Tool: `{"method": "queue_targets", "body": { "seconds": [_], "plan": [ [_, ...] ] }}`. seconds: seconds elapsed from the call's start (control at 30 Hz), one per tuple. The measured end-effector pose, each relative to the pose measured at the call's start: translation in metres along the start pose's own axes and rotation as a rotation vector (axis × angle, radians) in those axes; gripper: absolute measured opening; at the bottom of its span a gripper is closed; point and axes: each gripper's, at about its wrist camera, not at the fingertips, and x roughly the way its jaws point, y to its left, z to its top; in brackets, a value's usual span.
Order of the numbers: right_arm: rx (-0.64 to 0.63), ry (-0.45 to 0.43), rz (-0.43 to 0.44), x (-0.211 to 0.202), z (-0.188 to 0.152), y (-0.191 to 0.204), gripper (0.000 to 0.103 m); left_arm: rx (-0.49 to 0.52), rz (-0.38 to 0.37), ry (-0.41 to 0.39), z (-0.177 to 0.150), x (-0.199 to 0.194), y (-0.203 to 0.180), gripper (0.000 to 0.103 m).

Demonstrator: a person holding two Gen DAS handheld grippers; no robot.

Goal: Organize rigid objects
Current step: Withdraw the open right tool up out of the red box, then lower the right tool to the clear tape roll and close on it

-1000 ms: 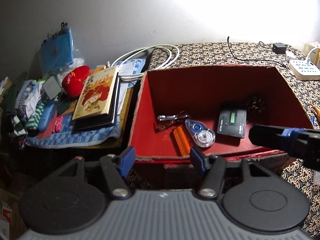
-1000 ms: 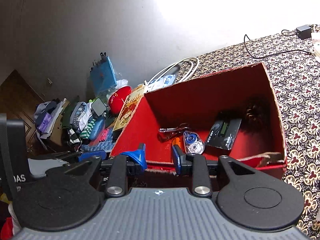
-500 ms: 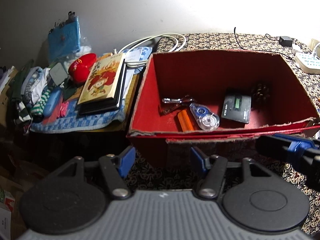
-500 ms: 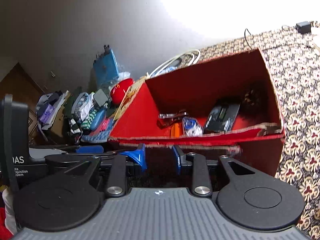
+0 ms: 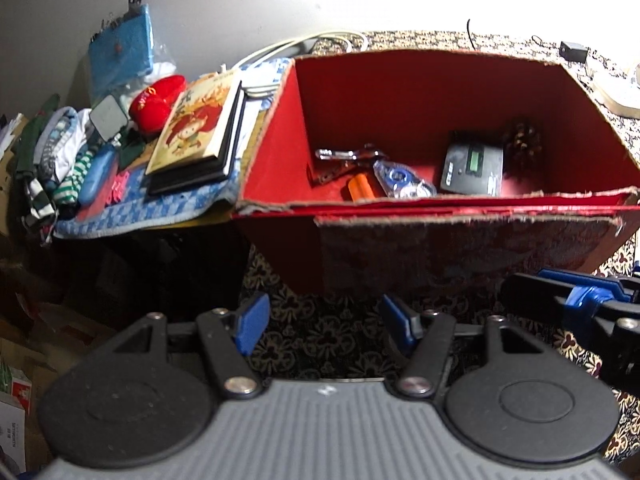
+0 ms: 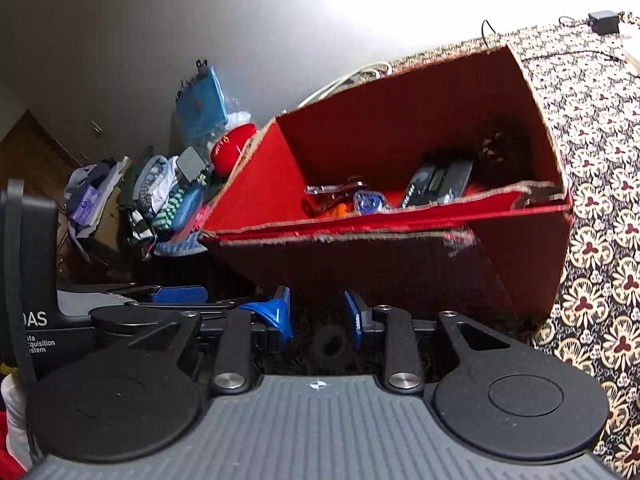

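A red cardboard box (image 5: 400, 92) (image 6: 400, 128) stands on a patterned cloth. Inside lie a metal clip (image 5: 344, 155), an orange piece (image 5: 360, 187), a blue correction tape (image 5: 402, 180) (image 6: 370, 203), a black device with a green screen (image 5: 472, 168) (image 6: 438, 182) and a pine cone (image 5: 522, 142). My left gripper (image 5: 325, 324) is open and empty, in front of the box's near wall. My right gripper (image 6: 318, 316) is open and empty, also in front of the box; it shows at the right edge of the left wrist view (image 5: 580, 304).
Left of the box, a picture book (image 5: 196, 124) lies on a blue checked cloth (image 5: 132, 208), with a red pouch (image 5: 156, 100), a blue bag (image 5: 122, 50) and folded clothes (image 5: 52, 160). White cables (image 5: 304, 42) and a black adapter (image 5: 574, 51) lie behind.
Both grippers have pulled back from over the box's front edge; the box's outer front wall now shows and the box looks farther away. Both stayed open.
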Motion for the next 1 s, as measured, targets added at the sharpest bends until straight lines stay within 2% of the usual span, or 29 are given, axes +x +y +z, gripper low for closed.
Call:
{"method": "queue_targets", "body": {
  "seconds": [1.0],
  "plan": [
    [0.082,0.092,-0.085,0.015,-0.017,-0.022,0.014,0.065,-0.078,0.144,-0.03,0.044,-0.01,0.064]
  ]
}}
